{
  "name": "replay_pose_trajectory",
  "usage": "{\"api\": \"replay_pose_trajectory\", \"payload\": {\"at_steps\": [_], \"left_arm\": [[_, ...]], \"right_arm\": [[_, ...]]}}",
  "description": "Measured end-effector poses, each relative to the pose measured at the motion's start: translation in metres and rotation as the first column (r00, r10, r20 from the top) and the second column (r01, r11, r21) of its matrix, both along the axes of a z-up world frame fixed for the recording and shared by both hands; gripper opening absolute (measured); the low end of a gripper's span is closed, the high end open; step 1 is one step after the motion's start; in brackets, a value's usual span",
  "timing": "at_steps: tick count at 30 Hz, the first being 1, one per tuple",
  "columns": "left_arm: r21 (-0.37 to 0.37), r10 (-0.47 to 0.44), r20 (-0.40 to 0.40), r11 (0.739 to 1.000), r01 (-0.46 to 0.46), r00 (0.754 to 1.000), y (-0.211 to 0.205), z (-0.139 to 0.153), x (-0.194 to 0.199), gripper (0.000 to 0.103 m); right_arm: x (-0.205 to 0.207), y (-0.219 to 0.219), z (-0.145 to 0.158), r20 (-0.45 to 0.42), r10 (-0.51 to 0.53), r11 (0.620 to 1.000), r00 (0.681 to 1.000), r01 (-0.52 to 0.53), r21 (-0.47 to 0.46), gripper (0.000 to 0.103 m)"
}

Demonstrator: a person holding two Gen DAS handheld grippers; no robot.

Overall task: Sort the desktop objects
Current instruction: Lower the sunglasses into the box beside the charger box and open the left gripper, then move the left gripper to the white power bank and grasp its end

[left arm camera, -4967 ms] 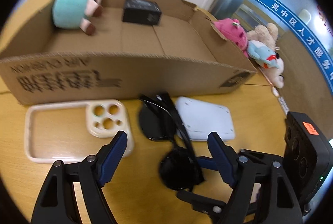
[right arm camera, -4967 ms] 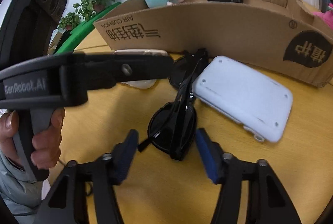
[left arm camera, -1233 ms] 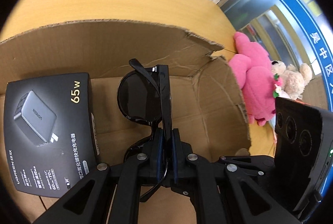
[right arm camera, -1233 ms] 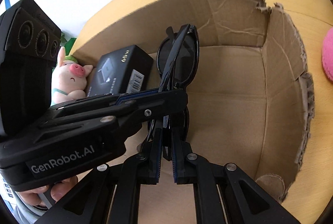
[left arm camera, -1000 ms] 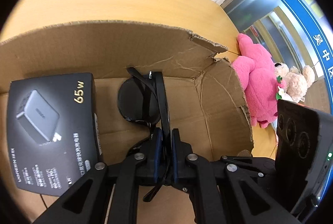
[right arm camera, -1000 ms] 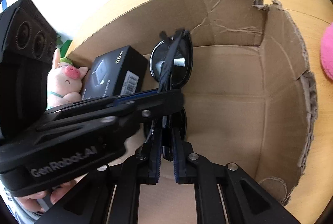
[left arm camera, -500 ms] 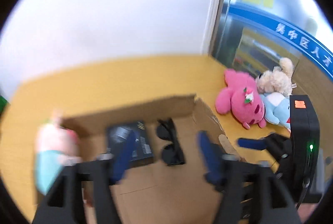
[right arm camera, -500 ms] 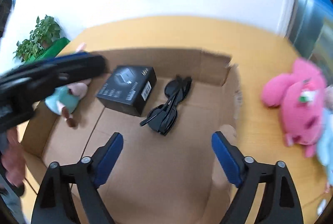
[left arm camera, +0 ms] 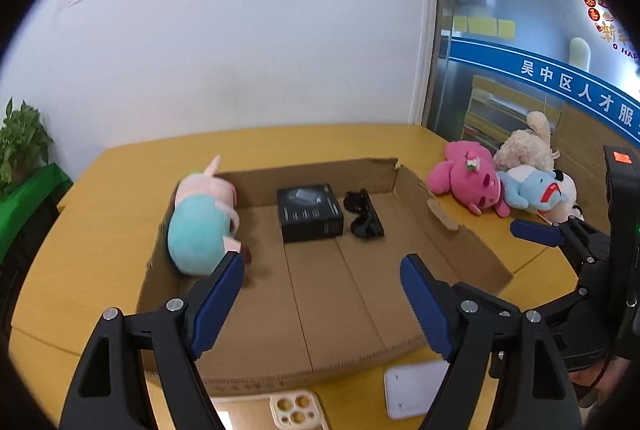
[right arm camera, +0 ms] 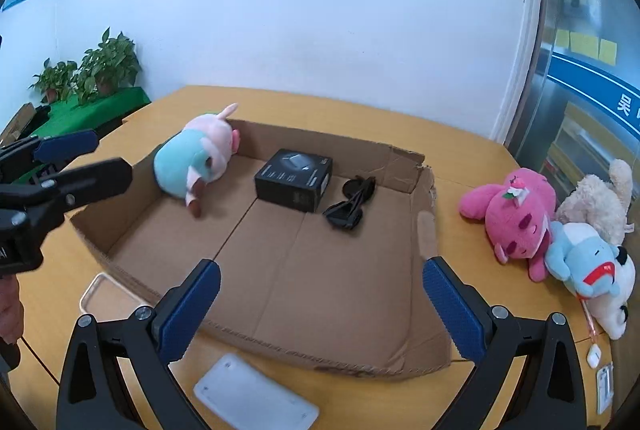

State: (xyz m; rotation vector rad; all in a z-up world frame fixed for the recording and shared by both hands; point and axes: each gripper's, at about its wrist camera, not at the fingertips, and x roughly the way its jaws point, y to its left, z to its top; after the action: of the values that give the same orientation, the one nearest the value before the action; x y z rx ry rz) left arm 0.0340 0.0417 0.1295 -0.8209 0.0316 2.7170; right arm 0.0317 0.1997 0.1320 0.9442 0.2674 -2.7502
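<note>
Folded black sunglasses (left arm camera: 364, 220) (right arm camera: 352, 204) lie free on the floor of the open cardboard box (left arm camera: 304, 174) (right arm camera: 340, 150), beside a black charger carton (left arm camera: 310, 214) (right arm camera: 294, 180). A plush pig in teal (left arm camera: 200, 222) (right arm camera: 196, 158) lies at the box's left end. My left gripper (left arm camera: 320, 270) and right gripper (right arm camera: 322, 268) hang above the box's near side, well back from the sunglasses. Both sets of jaws are still opening, with nothing between them. On the table in front of the box lie a white flat device (left arm camera: 412, 386) (right arm camera: 256, 398) and a beige phone case (left arm camera: 296, 410) (right arm camera: 104, 294).
A pile of plush toys, with a pink one (left arm camera: 468, 178) (right arm camera: 516, 214) in front, lies on the table right of the box. Potted plants (right arm camera: 100, 70) stand at the far left. A white wall runs behind the round wooden table (left arm camera: 120, 170).
Both grippers let go of the sunglasses and opened. They pulled back and up out of the box, so the whole box and table now show. The sunglasses stay beside the charger carton.
</note>
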Motion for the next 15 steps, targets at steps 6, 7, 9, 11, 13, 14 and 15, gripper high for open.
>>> {"api": "replay_pose_trajectory", "payload": {"at_steps": [6, 7, 9, 11, 13, 14, 15], "left_arm": [[0.001, 0.006, 0.014, 1.0, -0.006, 1.0, -0.009, -0.016, 0.023, 0.08], [0.006, 0.008, 0.016, 1.0, -0.008, 1.0, -0.01, -0.018, 0.025, 0.08], [0.017, 0.012, 0.024, 1.0, -0.012, 1.0, -0.013, -0.021, 0.027, 0.08], [0.016, 0.019, 0.025, 1.0, -0.02, 1.0, -0.014, -0.024, 0.03, 0.08], [0.015, 0.024, 0.025, 1.0, -0.024, 0.999, -0.014, -0.025, 0.033, 0.08], [0.016, 0.022, 0.024, 1.0, -0.022, 0.999, -0.014, -0.026, 0.034, 0.08], [0.017, 0.019, 0.026, 1.0, -0.019, 0.999, -0.014, -0.027, 0.034, 0.08]], "right_arm": [[0.019, -0.01, -0.015, 0.003, 0.009, 1.0, 1.0, -0.008, -0.008, 0.103], [0.022, -0.01, -0.015, 0.002, 0.007, 1.0, 1.0, -0.007, -0.013, 0.103], [0.028, -0.01, -0.017, 0.002, 0.007, 1.0, 1.0, -0.007, -0.017, 0.103], [0.033, -0.01, -0.019, 0.001, 0.006, 1.0, 1.0, -0.006, -0.014, 0.103], [0.036, -0.01, -0.022, 0.008, 0.009, 1.0, 1.0, -0.009, -0.015, 0.103], [0.037, -0.009, -0.024, 0.013, 0.009, 1.0, 1.0, -0.009, -0.016, 0.103], [0.038, -0.009, -0.025, 0.017, 0.012, 1.0, 1.0, -0.011, -0.02, 0.103]]}}
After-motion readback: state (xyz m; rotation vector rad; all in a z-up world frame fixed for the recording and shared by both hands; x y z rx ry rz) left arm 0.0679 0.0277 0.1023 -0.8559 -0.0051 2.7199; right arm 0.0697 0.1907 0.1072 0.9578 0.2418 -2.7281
